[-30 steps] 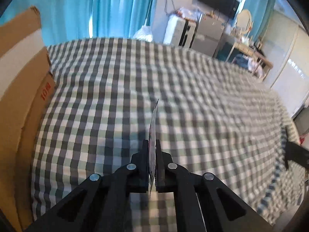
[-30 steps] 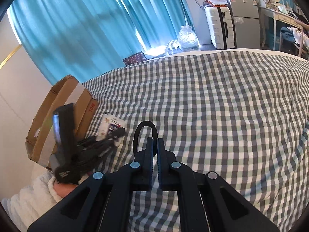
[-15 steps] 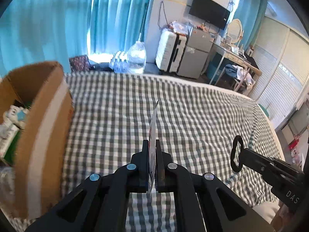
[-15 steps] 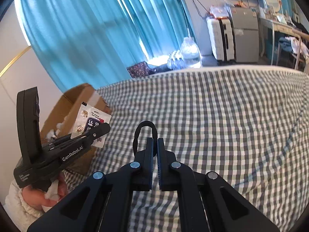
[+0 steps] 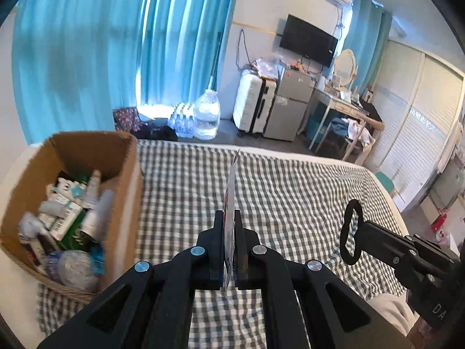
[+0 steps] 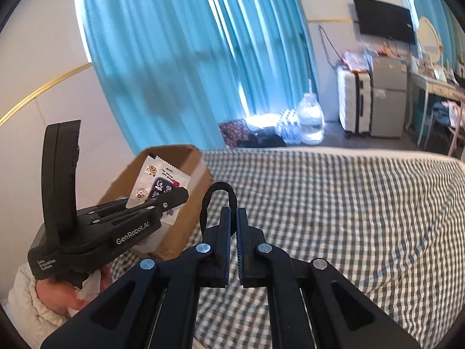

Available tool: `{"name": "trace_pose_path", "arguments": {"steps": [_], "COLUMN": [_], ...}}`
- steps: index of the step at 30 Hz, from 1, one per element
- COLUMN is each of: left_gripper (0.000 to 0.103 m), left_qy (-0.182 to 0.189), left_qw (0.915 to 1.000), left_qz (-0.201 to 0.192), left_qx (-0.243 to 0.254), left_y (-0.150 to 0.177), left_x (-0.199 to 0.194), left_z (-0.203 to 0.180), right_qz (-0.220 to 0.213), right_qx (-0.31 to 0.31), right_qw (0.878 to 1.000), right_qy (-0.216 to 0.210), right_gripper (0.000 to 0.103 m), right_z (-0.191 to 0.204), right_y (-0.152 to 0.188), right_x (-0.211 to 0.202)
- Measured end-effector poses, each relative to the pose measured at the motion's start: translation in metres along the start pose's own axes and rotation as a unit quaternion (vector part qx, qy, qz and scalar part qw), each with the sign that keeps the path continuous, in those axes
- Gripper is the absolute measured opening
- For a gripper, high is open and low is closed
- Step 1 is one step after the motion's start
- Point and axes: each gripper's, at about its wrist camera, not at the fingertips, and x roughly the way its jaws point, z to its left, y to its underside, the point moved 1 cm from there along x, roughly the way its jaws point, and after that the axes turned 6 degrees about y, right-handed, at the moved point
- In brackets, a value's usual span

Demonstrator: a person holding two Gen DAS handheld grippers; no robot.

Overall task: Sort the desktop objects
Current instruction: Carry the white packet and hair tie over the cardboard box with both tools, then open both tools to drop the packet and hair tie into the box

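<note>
My left gripper (image 5: 229,218) is shut on a flat white printed sachet (image 5: 233,180), which stands edge-on above a checked bedspread (image 5: 290,192). In the right wrist view the sachet (image 6: 158,180) and left gripper (image 6: 174,200) hang in front of the rim of an open cardboard box (image 6: 189,157). That box (image 5: 122,174) sits to the left, holding several packets and bottles. My right gripper (image 6: 233,215) is shut on a black loop (image 6: 221,185). In the left wrist view the loop (image 5: 343,235) sticks up from the right gripper (image 5: 363,232) at the right.
Beyond the bed's far edge stand water bottles (image 5: 207,116), a white suitcase (image 5: 252,101), a grey fridge (image 5: 287,107) and a desk (image 5: 348,110). Blue curtains (image 5: 87,52) hang behind. A hand (image 6: 58,293) in a white sleeve holds the left gripper.
Both grippers have risen above the bed, each keeping its object. The box's open top and contents have come into the left wrist view. The sachet now hangs by the box's rim.
</note>
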Motion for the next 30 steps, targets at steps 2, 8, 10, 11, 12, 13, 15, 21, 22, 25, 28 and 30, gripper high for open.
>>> {"name": "trace_pose_path", "arguments": {"steps": [2, 8, 10, 11, 12, 13, 15, 21, 22, 25, 28, 30], "left_gripper": [0.004, 0.004, 0.004, 0.004, 0.004, 0.004, 0.004, 0.004, 0.004, 0.004, 0.004, 0.004], "left_qy": [-0.005, -0.029, -0.04, -0.047, -0.051, -0.059, -0.065, -0.098, -0.103, -0.109, -0.117, -0.118], "left_qw": [0.9999, 0.9993, 0.9989, 0.9985, 0.9983, 0.9977, 0.9972, 0.9937, 0.993, 0.9917, 0.9903, 0.99], "left_qz": [-0.009, -0.024, -0.026, -0.028, -0.028, -0.029, -0.028, -0.025, -0.021, -0.014, 0.0, 0.011], "left_qx": [0.001, -0.004, -0.007, -0.009, -0.011, -0.017, -0.024, -0.048, -0.054, -0.067, -0.074, -0.077], "left_y": [-0.004, -0.014, -0.014, -0.016, -0.018, -0.02, -0.024, -0.031, -0.031, -0.03, -0.028, -0.028], "left_x": [-0.014, -0.041, -0.045, -0.047, -0.049, -0.05, -0.05, -0.04, -0.037, -0.028, -0.016, -0.006], "left_z": [0.007, 0.045, 0.06, 0.07, 0.078, 0.09, 0.107, 0.17, 0.183, 0.211, 0.235, 0.249], "right_qz": [-0.008, -0.015, -0.012, -0.011, -0.008, -0.007, 0.0, 0.028, 0.033, 0.048, 0.064, 0.075], "right_qx": [-0.013, -0.044, -0.051, -0.053, -0.056, -0.059, -0.066, -0.069, -0.067, -0.063, -0.064, -0.063], "right_qw": [1.0, 0.998, 0.997, 0.996, 0.996, 0.995, 0.993, 0.989, 0.988, 0.986, 0.985, 0.984], "right_qy": [-0.005, -0.045, -0.06, -0.065, -0.073, -0.08, -0.093, -0.128, -0.132, -0.144, -0.15, -0.147], "right_gripper": [0.003, 0.003, 0.003, 0.003, 0.003, 0.003, 0.003, 0.004, 0.004, 0.004, 0.004, 0.004], "right_z": [0.017, 0.073, 0.088, 0.094, 0.102, 0.11, 0.124, 0.149, 0.151, 0.165, 0.176, 0.181], "right_y": [-0.003, -0.014, -0.018, -0.02, -0.023, -0.027, -0.032, -0.037, -0.037, -0.041, -0.043, -0.043], "right_x": [-0.002, 0.002, 0.008, 0.012, 0.018, 0.022, 0.036, 0.084, 0.091, 0.123, 0.154, 0.174]}}
